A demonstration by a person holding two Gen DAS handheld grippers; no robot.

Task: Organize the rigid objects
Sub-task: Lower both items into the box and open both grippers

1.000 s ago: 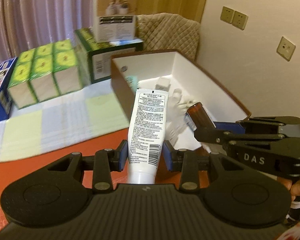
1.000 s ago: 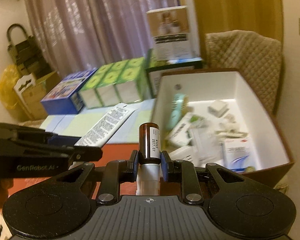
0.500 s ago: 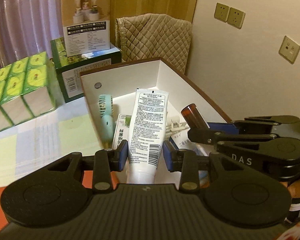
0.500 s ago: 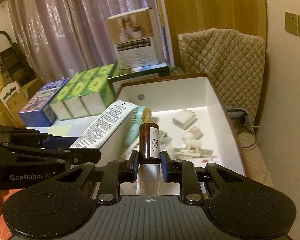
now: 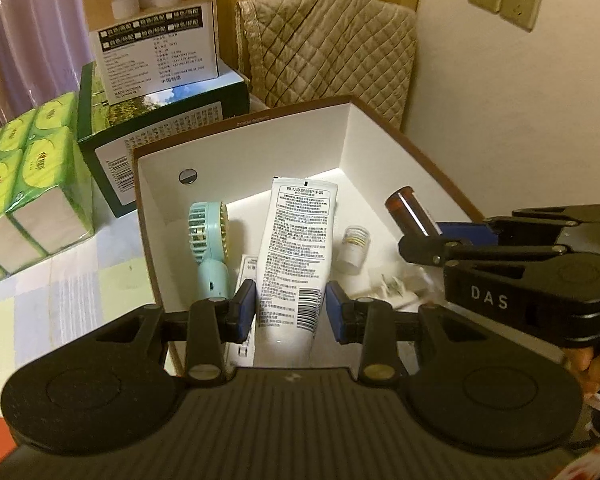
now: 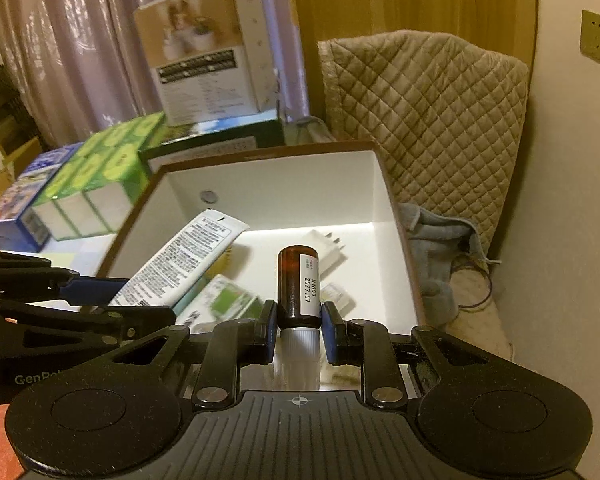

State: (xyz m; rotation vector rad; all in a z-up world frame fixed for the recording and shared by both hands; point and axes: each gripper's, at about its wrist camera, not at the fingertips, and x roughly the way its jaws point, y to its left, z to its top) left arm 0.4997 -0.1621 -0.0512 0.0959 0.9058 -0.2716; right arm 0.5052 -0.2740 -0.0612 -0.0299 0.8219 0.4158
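My left gripper is shut on a white tube with black print, held over the open white box with a brown rim. My right gripper is shut on a small brown glass bottle with a white cap, also over the box. The tube also shows in the right wrist view, and the bottle in the left wrist view. Inside the box lie a teal handheld fan, a small white vial, a white plug adapter and a green-and-white packet.
Green tissue packs and a dark green carton with a white product box on top stand left of the box. A quilted beige cover stands behind it. A grey cloth lies right of the box. The wall is at the right.
Both grippers have moved forward from the table's front to over the box, carrying the tube and the bottle. The box interior now fills the views.
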